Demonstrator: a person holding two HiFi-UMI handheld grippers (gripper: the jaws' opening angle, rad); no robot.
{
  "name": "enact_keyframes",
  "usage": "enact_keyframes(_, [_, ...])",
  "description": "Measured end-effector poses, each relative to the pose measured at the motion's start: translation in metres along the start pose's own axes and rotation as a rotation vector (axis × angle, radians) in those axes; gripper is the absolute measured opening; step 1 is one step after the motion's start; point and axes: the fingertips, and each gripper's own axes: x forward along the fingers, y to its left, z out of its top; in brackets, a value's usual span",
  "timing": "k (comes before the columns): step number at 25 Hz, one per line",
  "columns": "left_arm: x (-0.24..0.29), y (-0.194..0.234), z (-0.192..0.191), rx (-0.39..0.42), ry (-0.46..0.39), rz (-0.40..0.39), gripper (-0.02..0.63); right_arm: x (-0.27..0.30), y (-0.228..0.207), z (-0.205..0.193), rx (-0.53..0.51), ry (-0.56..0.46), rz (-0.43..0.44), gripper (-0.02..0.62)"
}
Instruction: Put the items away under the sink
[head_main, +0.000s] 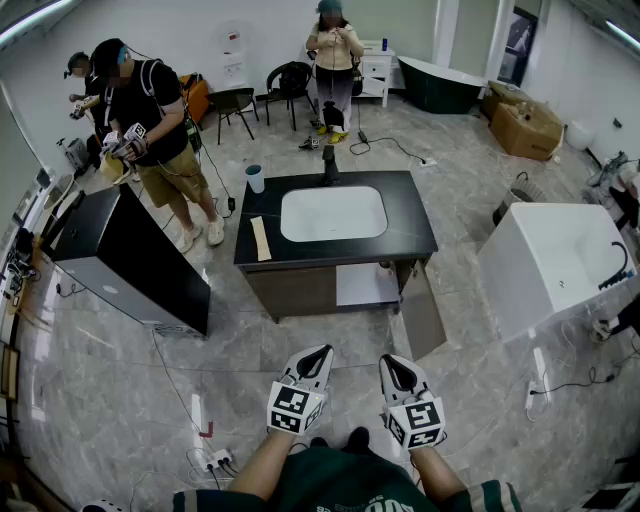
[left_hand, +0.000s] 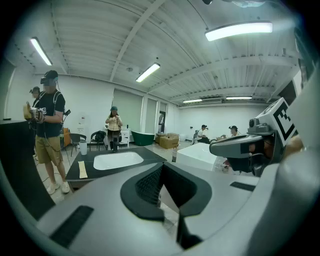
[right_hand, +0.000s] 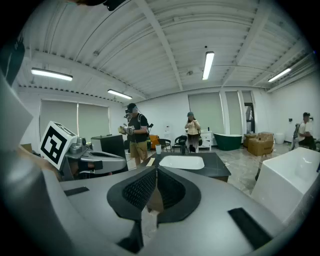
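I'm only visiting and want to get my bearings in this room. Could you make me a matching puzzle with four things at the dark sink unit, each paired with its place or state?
Things:
1. cup
2. tan strip
3. white basin
4. cabinet door

Places or states, as the head view shows them:
A. sunk into the middle of the countertop
B. swung open below, at the front right
C. lying flat near the left edge
D. standing upright at the back left corner

Pairs: 1-D, 2-C, 3-A, 4-B

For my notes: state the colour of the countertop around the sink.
Black countertop, white sink; the head view shows it best.
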Motion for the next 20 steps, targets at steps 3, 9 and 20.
enact_keyframes(3, [-0.002,-0.004,-0.003,-0.003,0.002,0.005,0.011,-0.004,-0.005,-0.006,-0.011,0.001,0.003,0.043])
enact_keyframes(9, [-0.006,0.002,-0.004,0.001,-0.001,0.035,0.011,-0.002,-0.007,-0.013,-0.018,0.012,0.019,0.043])
enact_keyframes(20, [-0.004,0.019,0.004,-0.014,0.014,0.102,0.01,0.007,-0.016,0.004,-0.037,-0.016,0.08,0.043])
